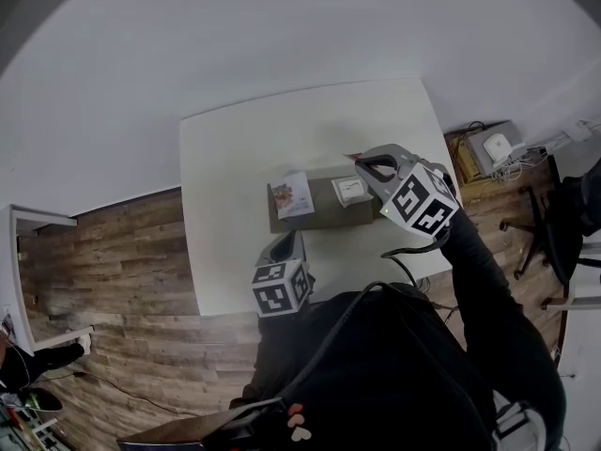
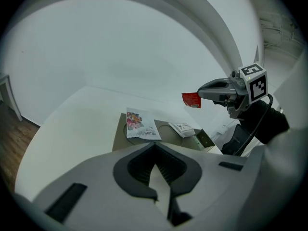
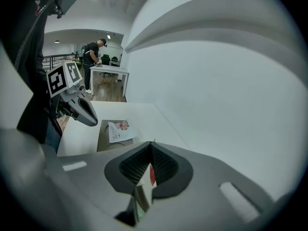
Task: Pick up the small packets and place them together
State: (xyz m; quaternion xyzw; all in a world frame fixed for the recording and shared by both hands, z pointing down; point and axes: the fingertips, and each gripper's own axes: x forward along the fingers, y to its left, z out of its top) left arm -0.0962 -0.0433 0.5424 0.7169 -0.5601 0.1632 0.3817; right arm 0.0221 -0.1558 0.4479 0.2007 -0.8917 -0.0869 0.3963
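Right, nearest us the left gripper (image 1: pixel 289 244) hovers over the near part of the table (image 1: pixel 225 158), tongs together with nothing between them, pointing at the brown board (image 1: pixel 319 218). On that board lie the colourful packet (image 1: pixel 291 196) at its left end and the small white packet (image 1: pixel 350 190) towards its right, apart from each other. Beyond, the right gripper (image 1: pixel 374 169) hangs above the board's far right corner, tongs pinched on the red packet (image 2: pixel 191 100), which sticks out from the tips, held by one edge. Best play, I'd say: lower gently over bare board just beside the white packet, let the free edge touch down first, then part the tongs and lift straight up so nothing slides.
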